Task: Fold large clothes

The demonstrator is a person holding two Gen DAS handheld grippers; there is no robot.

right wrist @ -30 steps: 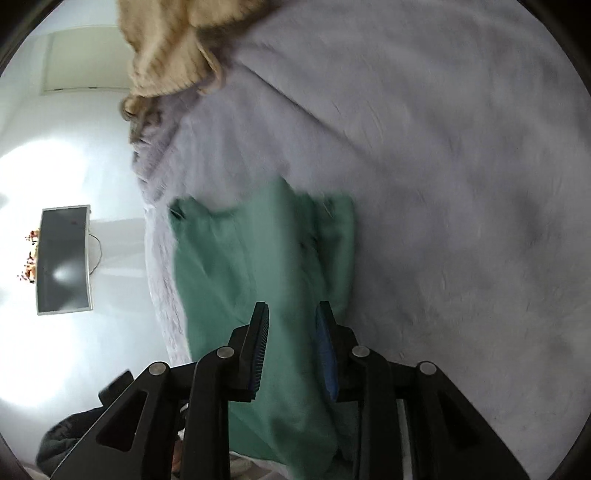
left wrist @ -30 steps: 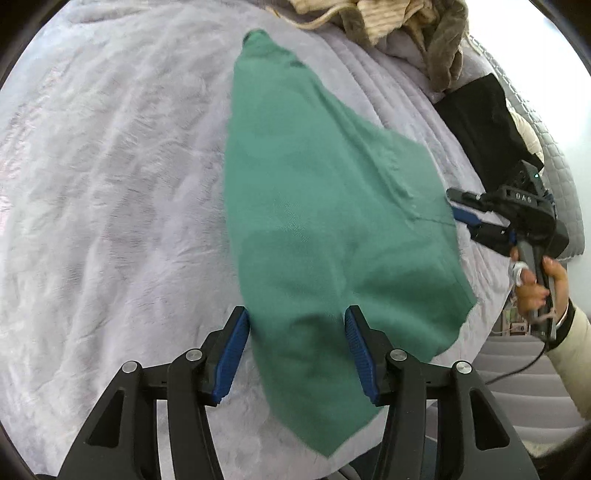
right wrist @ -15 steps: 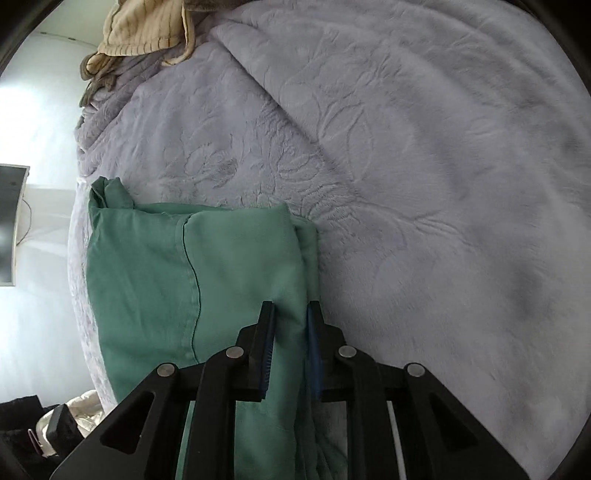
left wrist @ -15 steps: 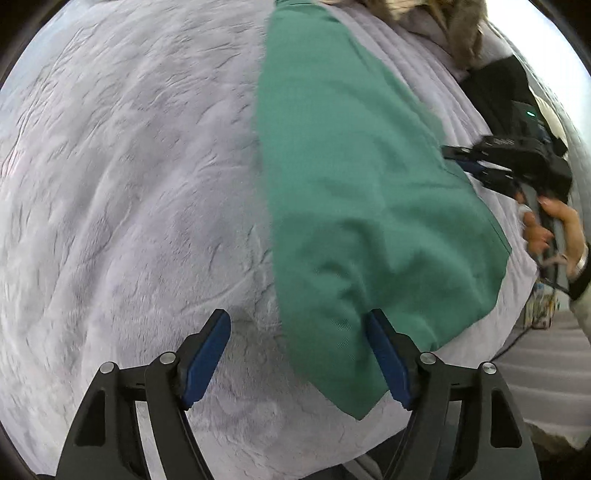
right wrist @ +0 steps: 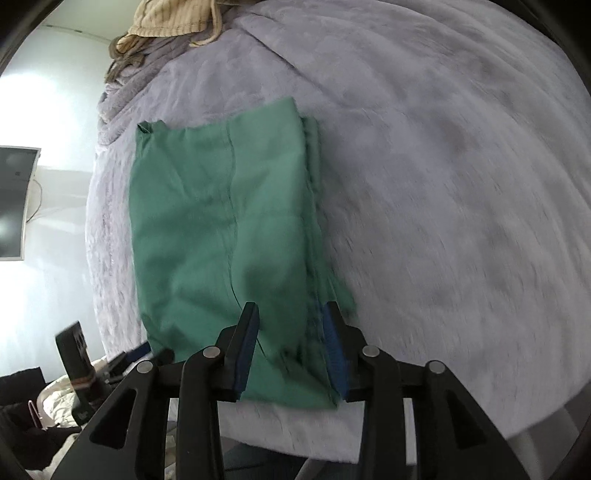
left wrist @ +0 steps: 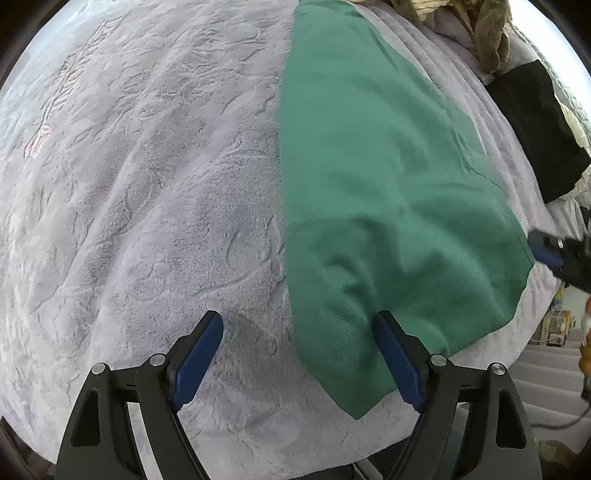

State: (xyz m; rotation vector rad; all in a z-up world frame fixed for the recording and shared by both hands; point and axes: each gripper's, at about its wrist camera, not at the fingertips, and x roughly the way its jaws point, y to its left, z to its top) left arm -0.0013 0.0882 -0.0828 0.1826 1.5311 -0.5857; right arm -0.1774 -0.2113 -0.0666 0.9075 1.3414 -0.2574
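Folded green garment [left wrist: 388,177] lies flat before both parted tongs.

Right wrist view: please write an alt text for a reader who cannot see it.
A folded green garment lies flat on a lilac plush blanket, near its edge. The open right gripper hovers over the garment's near end, gripping nothing. A beige ribbed cloth sits at the far edge.

Right gripper [left wrist: 554,254] cut off at frame edge; bedspread [right wrist: 461,221] motion-blurred.
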